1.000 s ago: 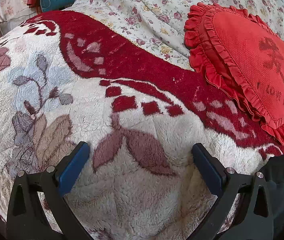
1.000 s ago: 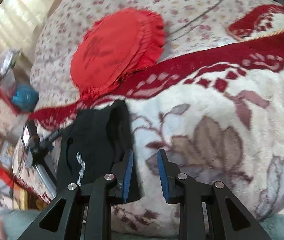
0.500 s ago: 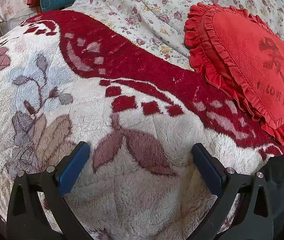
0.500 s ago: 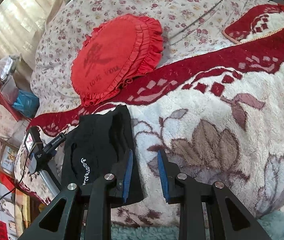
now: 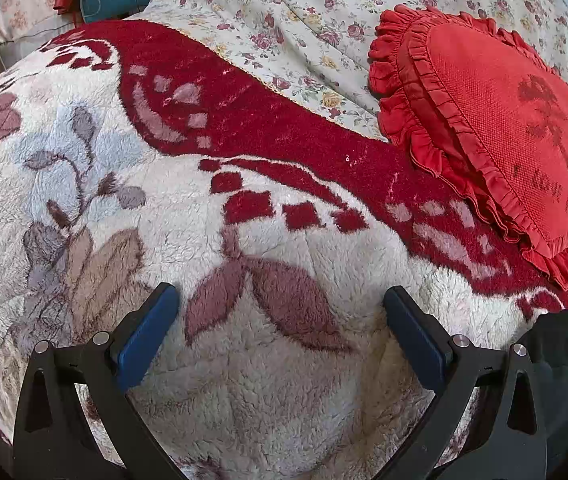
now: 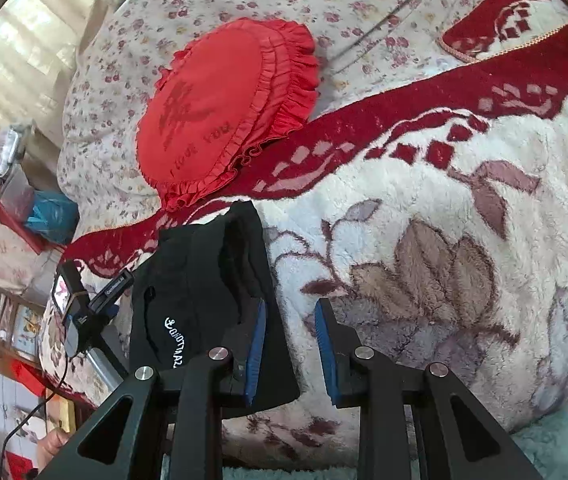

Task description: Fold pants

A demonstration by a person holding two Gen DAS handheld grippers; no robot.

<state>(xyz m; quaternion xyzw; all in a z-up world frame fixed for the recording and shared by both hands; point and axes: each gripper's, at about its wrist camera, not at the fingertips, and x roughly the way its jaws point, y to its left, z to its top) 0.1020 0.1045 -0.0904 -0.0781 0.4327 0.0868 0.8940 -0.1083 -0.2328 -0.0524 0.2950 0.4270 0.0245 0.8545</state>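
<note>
While the folded black pants (image 6: 203, 292) lie unmoved on the blanket (image 6: 424, 240), both spread, empty grippers, left gripper (image 5: 279, 336) and right gripper (image 6: 288, 344), hover; folding looks finished.

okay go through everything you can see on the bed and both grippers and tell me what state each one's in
black pants: folded into a compact bundle, lying on the blanket, not gripped.
left gripper: open wide, empty, over the fleece blanket.
right gripper: narrowly open, nothing between the pads, beside the pants.
red heart pillow: lying flat, partly on the blanket's red border.
</note>
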